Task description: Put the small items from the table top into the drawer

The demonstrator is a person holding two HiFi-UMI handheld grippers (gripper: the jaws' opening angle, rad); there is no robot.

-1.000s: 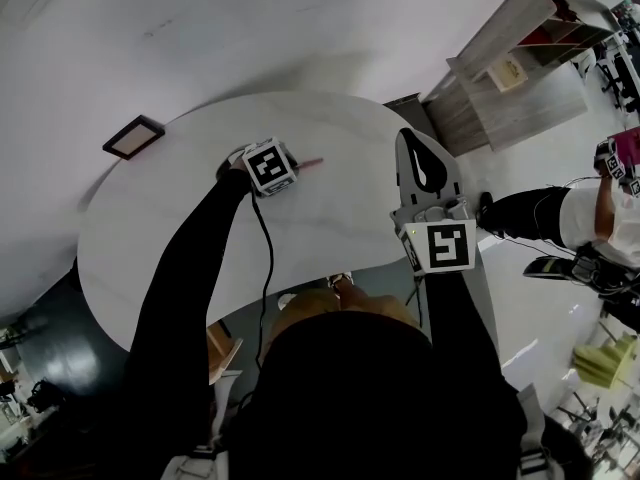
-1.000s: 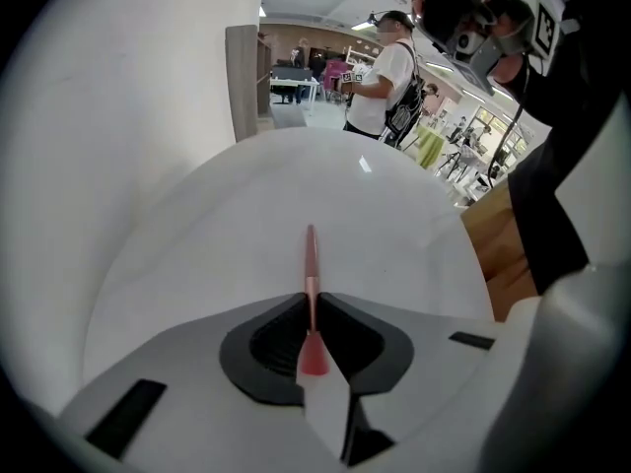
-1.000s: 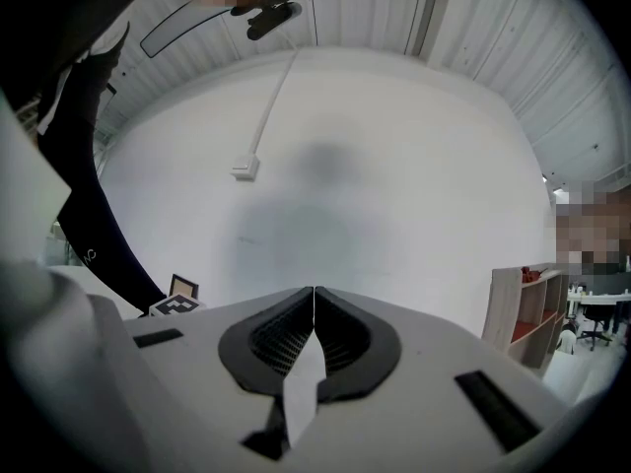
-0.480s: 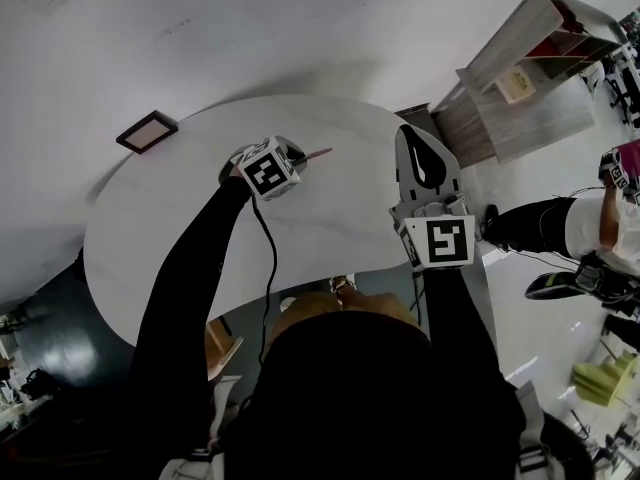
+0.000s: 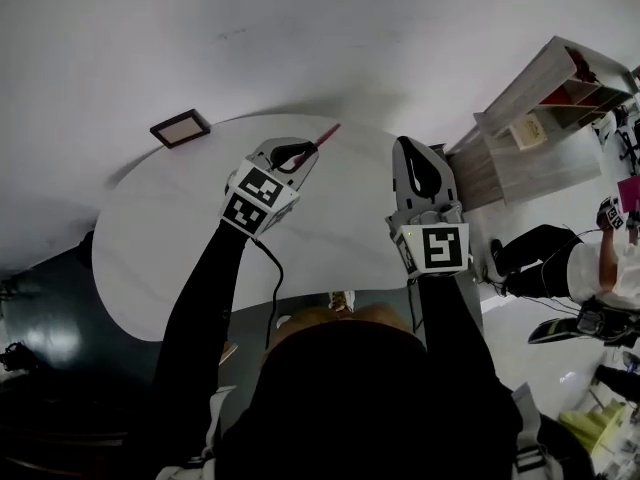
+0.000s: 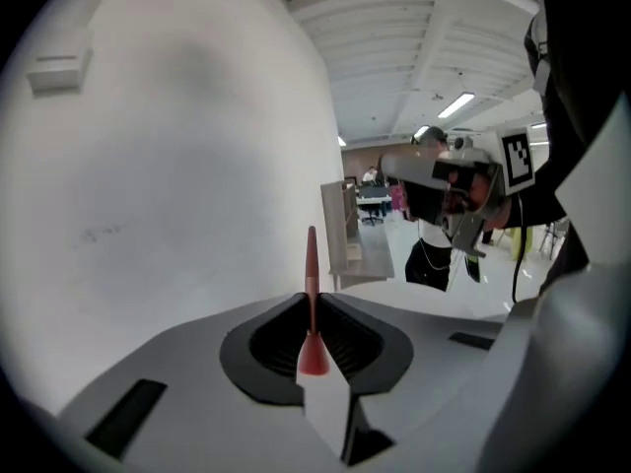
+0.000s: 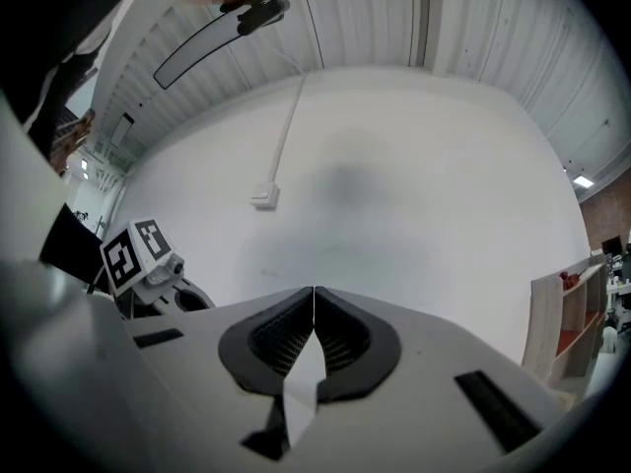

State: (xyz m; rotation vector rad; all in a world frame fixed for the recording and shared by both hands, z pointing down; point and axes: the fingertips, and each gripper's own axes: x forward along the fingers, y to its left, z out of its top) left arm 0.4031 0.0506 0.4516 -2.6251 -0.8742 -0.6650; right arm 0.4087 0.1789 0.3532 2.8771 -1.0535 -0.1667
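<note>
The left gripper (image 5: 305, 151) pinches a red pen (image 5: 327, 134) above the table (image 5: 180, 238), the right gripper (image 5: 410, 143) is closed and empty; carrying it likely needs the unseen drawer opened.

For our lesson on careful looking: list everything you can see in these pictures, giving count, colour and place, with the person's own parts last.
table: one, white, round, in front of the person.
frame: one, dark rim with a tan middle, at the table's far left edge.
stick: one, thin, red, perhaps a pen, clamped in the left gripper with its tip past the jaws.
shelf unit: one, grey wood, on the floor to the right.
other person: one, dark trousers and white top, at the right edge.
left gripper: one, grey, above the table, shut on the stick.
right gripper: one, grey, by the table's right edge, jaws together, empty.
sleeves: two, black.
</note>
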